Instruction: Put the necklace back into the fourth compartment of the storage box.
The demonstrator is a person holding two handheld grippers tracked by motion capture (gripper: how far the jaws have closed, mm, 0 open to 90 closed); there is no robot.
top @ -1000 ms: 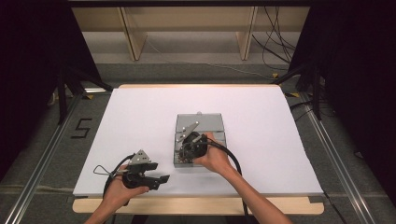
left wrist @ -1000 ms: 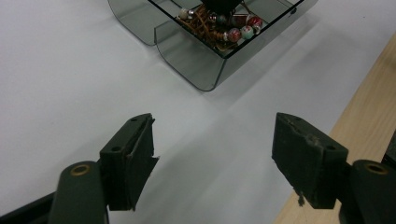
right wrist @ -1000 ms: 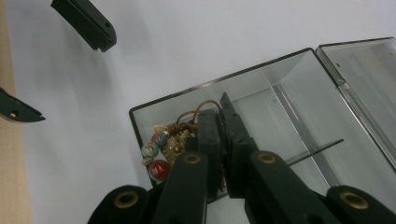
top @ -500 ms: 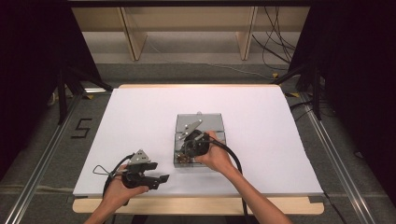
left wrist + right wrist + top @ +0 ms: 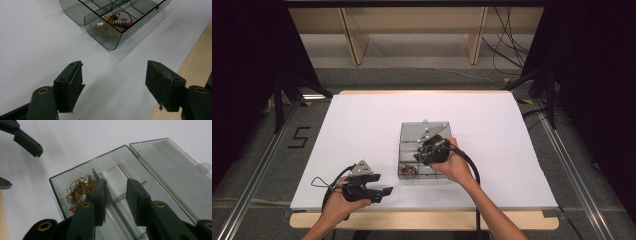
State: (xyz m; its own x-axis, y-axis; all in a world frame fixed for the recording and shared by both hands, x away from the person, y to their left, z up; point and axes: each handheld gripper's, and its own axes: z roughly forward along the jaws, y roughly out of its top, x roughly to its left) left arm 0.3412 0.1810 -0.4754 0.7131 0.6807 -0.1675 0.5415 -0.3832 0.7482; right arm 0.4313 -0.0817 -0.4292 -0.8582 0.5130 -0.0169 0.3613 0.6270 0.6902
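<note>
A clear plastic compartment box (image 5: pixel 409 150) lies mid-table with its lid (image 5: pixel 424 131) folded flat behind it. A tangle of small wire pieces and beads (image 5: pixel 408 170) fills its near-left compartment, also seen in the left gripper view (image 5: pixel 117 21) and the right gripper view (image 5: pixel 78 190). My right gripper (image 5: pixel 418 156) hovers over the box; its jaws (image 5: pixel 116 185) have just been opening and stand a little apart with nothing held between them. My left gripper (image 5: pixel 381 184) rests near the table's front left, jaws (image 5: pixel 115 67) wide open over bare white surface.
The white table top (image 5: pixel 362 125) ends in a wooden front edge (image 5: pixel 422 220), which the left gripper view shows at its right (image 5: pixel 197 60). Black cables trail from both grippers. The left gripper's jaw tip (image 5: pixel 27 143) is at the upper left of the right gripper view.
My right hand has shifted slightly right and up over the box. The left hand has stayed where it was.
</note>
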